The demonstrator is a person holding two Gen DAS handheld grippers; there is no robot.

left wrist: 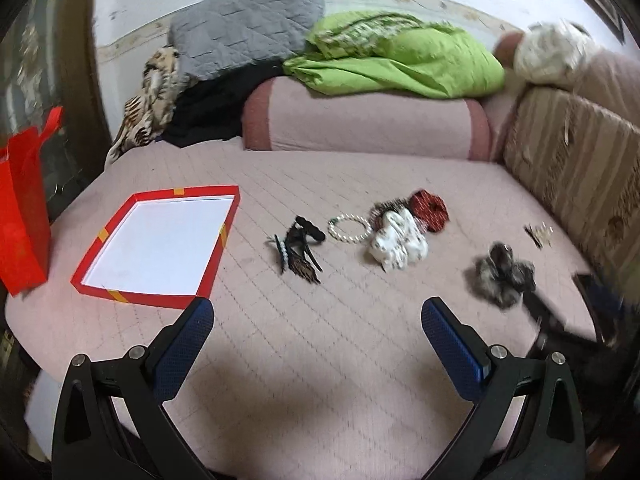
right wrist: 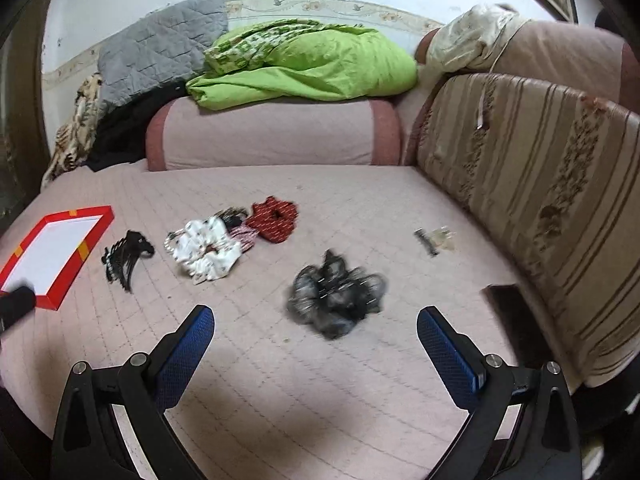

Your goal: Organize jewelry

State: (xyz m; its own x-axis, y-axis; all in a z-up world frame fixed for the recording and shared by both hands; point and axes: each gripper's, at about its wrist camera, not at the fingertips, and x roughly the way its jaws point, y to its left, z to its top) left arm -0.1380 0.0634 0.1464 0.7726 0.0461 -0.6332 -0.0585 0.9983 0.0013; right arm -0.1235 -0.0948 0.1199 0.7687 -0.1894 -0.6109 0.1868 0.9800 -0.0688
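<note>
At the bottom of the left wrist view the left gripper [left wrist: 318, 312] is nearest the lens, its blue-padded fingers [left wrist: 188, 336] spread wide with nothing between them, hanging over the pink quilted bed cover [left wrist: 320, 360]. In the right wrist view the right gripper [right wrist: 316, 322] fills the lower frame the same way, jaws released and empty above the cover.

Just beyond the right gripper, centre of that view, lies a blurred dark grey scrunchie [right wrist: 336, 300]; in the left view it sits at the right, lower middle. Further up and left of centre a white patterned scrunchie [right wrist: 208, 254] touches a red scrunchie [right wrist: 274, 218], with a dark fuzzy piece between them that is too small to identify. In the left view a pearl bracelet [left wrist: 350, 229] lies just beside the white scrunchie's left edge. Left of that, a heap of black hair clips [left wrist: 300, 250] rests on the cover, apart from the bracelet. A small clip [right wrist: 434, 240] lies alone at the right, near the striped backrest [right wrist: 540, 200].

At the left of the left view sits a shallow red box [left wrist: 100, 240] with a white floor, open and holding nothing. A red paper bag [left wrist: 20, 220] stands at the far left edge. Across the top of the frame, a grey quilted cushion [left wrist: 248, 28] and a green blanket [left wrist: 400, 64] are piled on a pink bolster [left wrist: 360, 128].
</note>
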